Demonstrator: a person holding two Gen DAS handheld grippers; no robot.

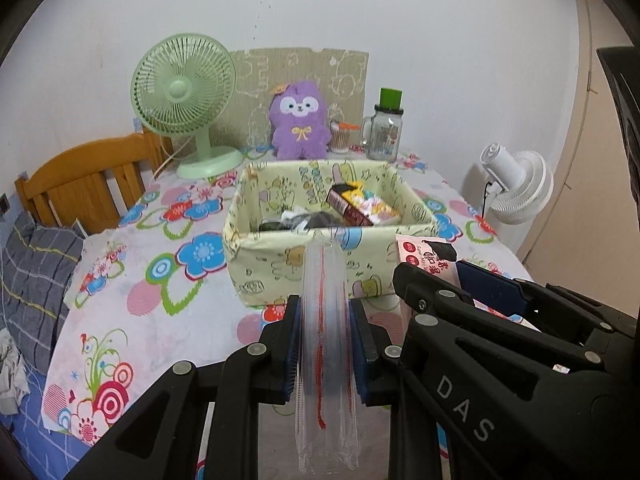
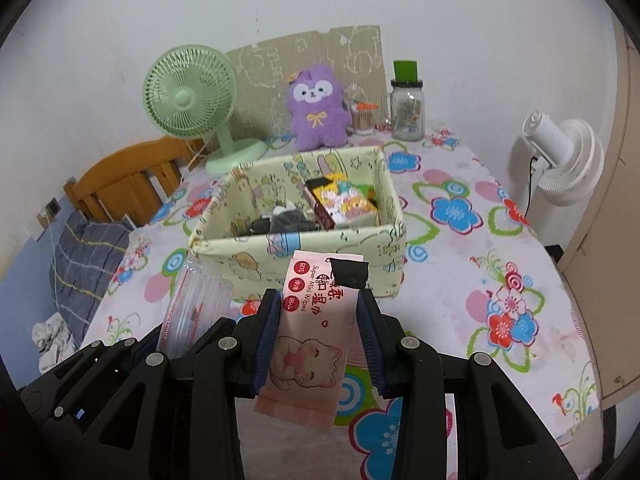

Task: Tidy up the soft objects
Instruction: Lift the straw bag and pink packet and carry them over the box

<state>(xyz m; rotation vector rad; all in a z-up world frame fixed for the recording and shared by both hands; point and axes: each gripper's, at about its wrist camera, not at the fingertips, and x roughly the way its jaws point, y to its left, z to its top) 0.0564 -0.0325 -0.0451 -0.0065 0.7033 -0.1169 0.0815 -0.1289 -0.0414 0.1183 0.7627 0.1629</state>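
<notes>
White wall is filling the background, and a table under a flowered cloth is spreading out below both cameras. Clock directions below are taken from the fabric box, with twelve toward the wall.

Bare cloth is lying open at three o'clock and nine o'clock of the box, and a strip is showing at six o'clock, under the grippers. At twelve o'clock the room is tighter: a green fan, a purple plush toy, a small cup of cotton swabs and a glass jar with a green lid are standing in a row against a cardboard sheet. Past the table's three o'clock edge a white fan is standing; past the nine o'clock edge a wooden headboard and a grey checked pillow are showing.

The box is sitting open-topped, already holding one printed packet and some dark and white cloth items.

The left gripper is pinching a clear plastic bag with red lines, which is hanging above the cloth at six o'clock of the box. The right gripper is clamping a pink pack of wet wipes just beside it, also at six o'clock.

Counted: two fans, two grippers, one box, one plush toy, one jar.
</notes>
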